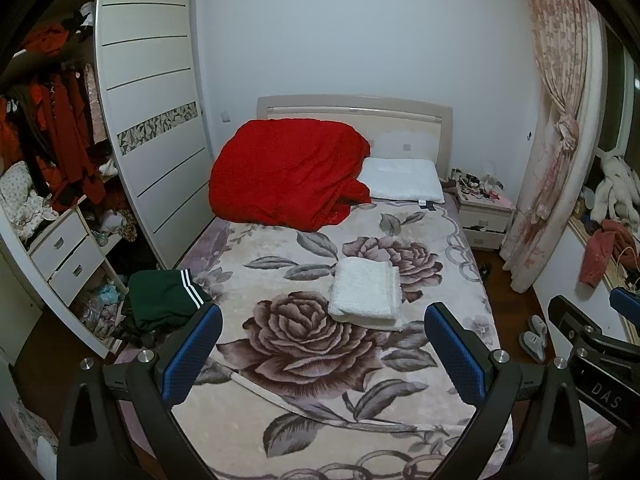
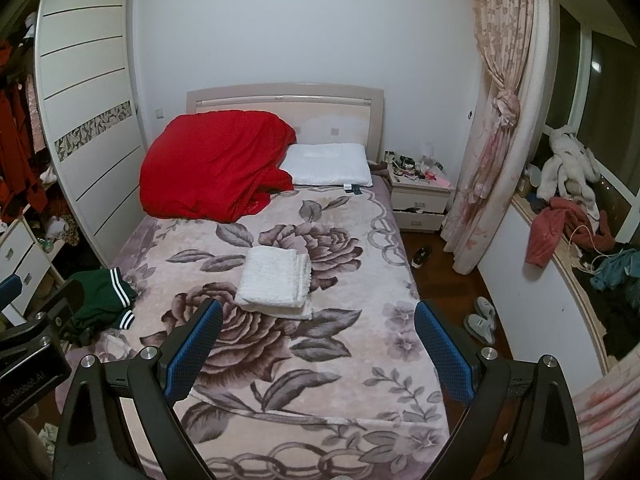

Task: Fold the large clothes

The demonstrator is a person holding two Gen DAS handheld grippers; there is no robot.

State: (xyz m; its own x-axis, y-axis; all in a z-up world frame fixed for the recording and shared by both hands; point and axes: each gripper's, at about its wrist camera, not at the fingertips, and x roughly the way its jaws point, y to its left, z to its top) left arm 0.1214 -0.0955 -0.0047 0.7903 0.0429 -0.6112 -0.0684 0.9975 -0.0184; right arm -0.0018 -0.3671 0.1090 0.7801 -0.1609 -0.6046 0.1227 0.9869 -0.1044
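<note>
While both grippers hang above the foot of the bed, neither one touches any cloth. The left gripper [image 1: 323,354] has its blue-padded fingers [image 1: 195,350] spread wide with nothing between them, and the right gripper [image 2: 319,350] likewise holds its blue-padded fingers [image 2: 442,350] far apart and empty.

A folded white fluffy towel-like cloth [image 1: 366,291] lies flat on the pinkish-beige floral plush blanket [image 1: 304,384] that covers the bed, about the middle of the mattress. From the left wrist view it sits beyond the fingertips, nearer the right finger than the left, and well apart from both. From the right wrist view the same folded cloth [image 2: 276,283] lies past the fingertips and closer to the left finger, again untouched.

A dark green garment with white stripes at its cuff [image 1: 166,298] lies crumpled at the left edge of the bed, just beyond the left gripper's left finger in that camera; whether finger and garment meet cannot be told.

Farther off, a bulky red quilt [image 1: 286,174] is heaped against the headboard on the left side, with a white pillow [image 1: 402,180] just beside it on the right. A pair of grey slippers [image 2: 482,318] rests on the dark wooden floor to the right of the bed.
</note>
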